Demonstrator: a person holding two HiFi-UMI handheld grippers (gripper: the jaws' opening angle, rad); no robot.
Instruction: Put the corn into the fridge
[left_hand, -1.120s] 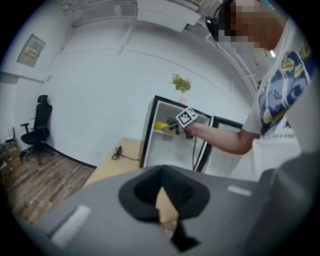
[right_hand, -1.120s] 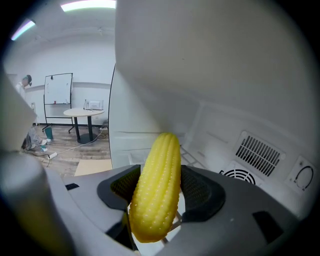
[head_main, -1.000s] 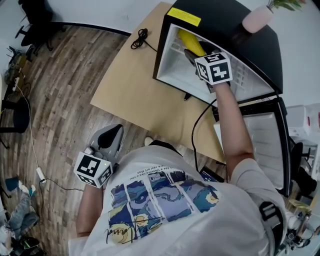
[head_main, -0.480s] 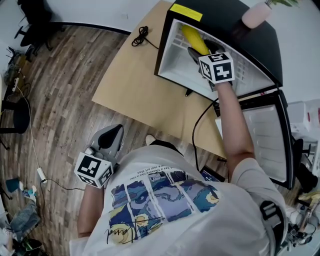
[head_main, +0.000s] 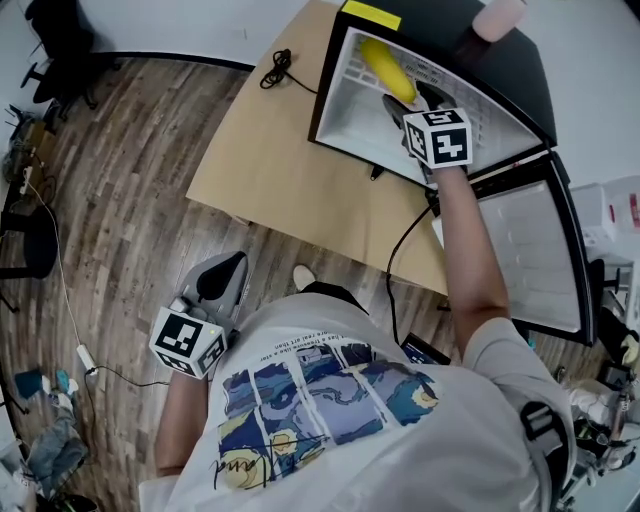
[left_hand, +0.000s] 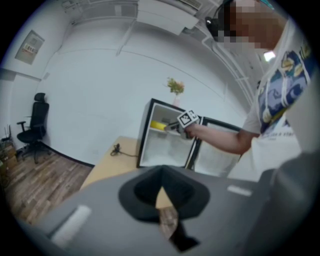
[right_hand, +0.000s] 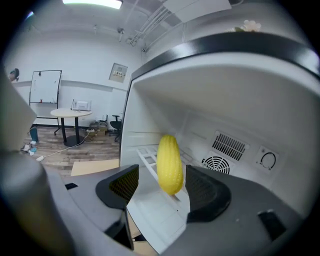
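Observation:
The yellow corn (head_main: 385, 68) lies on the upper wire shelf inside the open black fridge (head_main: 345, 115), which stands on a wooden table (head_main: 270, 170). My right gripper (head_main: 405, 100) reaches into the fridge opening just in front of the corn. In the right gripper view the corn (right_hand: 170, 165) has its near end between the open jaws of the right gripper (right_hand: 162, 186), with a clear gap on the left side. My left gripper (head_main: 222, 272) hangs low beside the person's body, jaws together and holding nothing. The left gripper view shows the fridge (left_hand: 167, 140) from afar.
The fridge door (head_main: 530, 255) stands swung open to the right. A black cable (head_main: 275, 75) lies coiled on the table's far corner, another runs down from the fridge front. A pink vase (head_main: 495, 18) sits on the fridge top. Wooden floor and office chairs lie to the left.
The right gripper has drawn back a little toward the fridge opening while the corn stays on the shelf. The left gripper has not moved.

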